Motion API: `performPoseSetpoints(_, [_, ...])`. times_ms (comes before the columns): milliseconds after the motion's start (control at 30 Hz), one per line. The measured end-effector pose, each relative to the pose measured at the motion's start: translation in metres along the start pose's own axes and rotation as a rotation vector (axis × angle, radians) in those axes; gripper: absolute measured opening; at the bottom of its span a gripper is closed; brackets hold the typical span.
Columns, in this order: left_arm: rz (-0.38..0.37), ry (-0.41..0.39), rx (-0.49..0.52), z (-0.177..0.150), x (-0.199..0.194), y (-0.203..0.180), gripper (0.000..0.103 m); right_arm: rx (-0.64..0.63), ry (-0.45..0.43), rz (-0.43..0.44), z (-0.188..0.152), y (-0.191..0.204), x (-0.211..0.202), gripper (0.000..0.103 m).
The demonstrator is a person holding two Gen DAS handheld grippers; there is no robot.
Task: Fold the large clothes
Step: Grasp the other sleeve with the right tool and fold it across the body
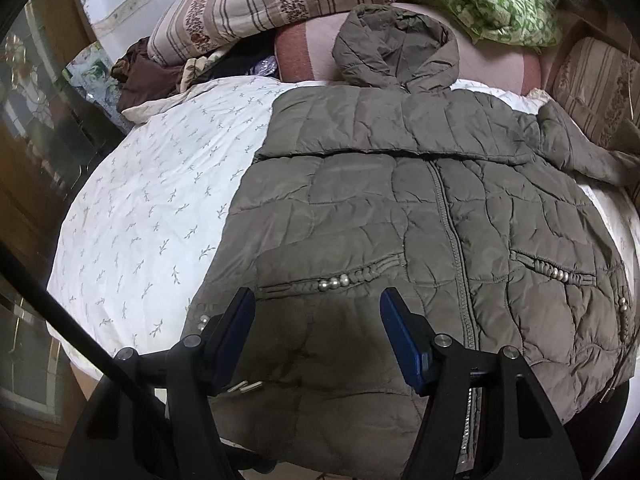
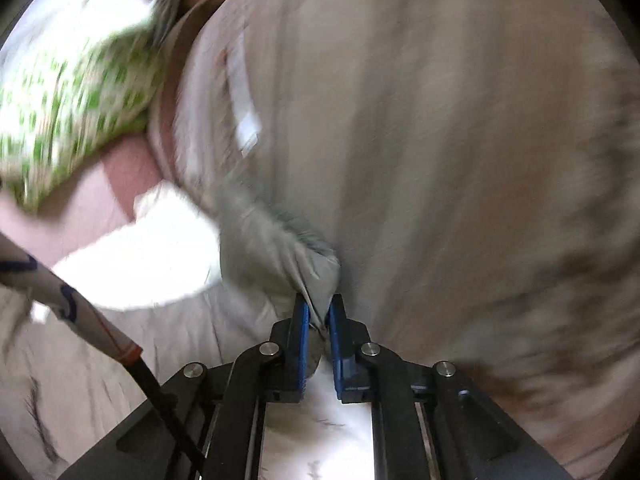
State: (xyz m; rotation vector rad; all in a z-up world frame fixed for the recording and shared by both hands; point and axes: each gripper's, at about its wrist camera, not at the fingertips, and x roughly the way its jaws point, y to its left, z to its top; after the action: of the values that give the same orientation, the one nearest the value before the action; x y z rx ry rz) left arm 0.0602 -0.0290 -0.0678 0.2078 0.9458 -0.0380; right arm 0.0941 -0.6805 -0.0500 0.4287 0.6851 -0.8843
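Left wrist view: my left fingers (image 1: 318,300) stand apart, at a middling gap, with nothing between them. They hang over the lower front of the jacket (image 1: 400,208), just above its left pocket trim (image 1: 332,280); I cannot tell whether the tips touch the fabric.

The jacket is olive, quilted and hooded. It lies face up on the bed (image 1: 152,200), zip (image 1: 454,240) closed and running down the middle. The hood (image 1: 394,46) points away from me and rests on a pink cover (image 1: 316,40). One sleeve lies folded across the chest as a flat band (image 1: 360,128). The other sleeve (image 1: 580,148) trails off toward the right edge of the frame. The bed's white leaf-print sheet is bare to the left of the jacket. A striped pillow (image 1: 272,0) and a green-print quilt (image 1: 492,4) sit beyond the hood.

Right wrist view: heavily blurred. My right fingers (image 2: 319,312) are closed on a pinch of olive fabric (image 2: 280,248), which bunches up just ahead of the tips; the blue pads press it from both sides. Pale striped cloth (image 2: 440,140) fills the frame behind. The green-print quilt (image 2: 76,92) shows at left, smeared. A thin rod (image 2: 80,312) crosses the lower left corner.
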Motion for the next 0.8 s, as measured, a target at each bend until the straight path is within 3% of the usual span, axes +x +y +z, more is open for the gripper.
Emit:
performPoseSetpoints(100, [-0.018, -0.011, -0.023, -0.005, -0.005, 0.011, 0.064, 0.066, -0.024, 0.028, 0.014, -0.019, -0.033, 0.007])
performPoseSetpoints(200, [-0.034, -0.026, -0.031, -0.009, -0.011, 0.019, 0.064, 0.045, -0.059, 0.032, 0.020, -0.013, -0.067, 0.007])
performPoseSetpoints(333, [-0.049, -0.042, -0.041, -0.017, -0.017, 0.031, 0.064, 0.029, -0.074, 0.114, 0.023, 0.001, -0.111, 0.007])
performPoseSetpoints(533, [-0.061, -0.060, -0.074, -0.029, -0.024, 0.053, 0.064, -0.066, -0.075, 0.255, 0.007, 0.069, -0.168, 0.008])
performPoseSetpoints(800, [-0.045, -0.082, -0.131, -0.041, -0.028, 0.084, 0.064, -0.210, 0.034, 0.528, -0.049, 0.208, -0.206, 0.008])
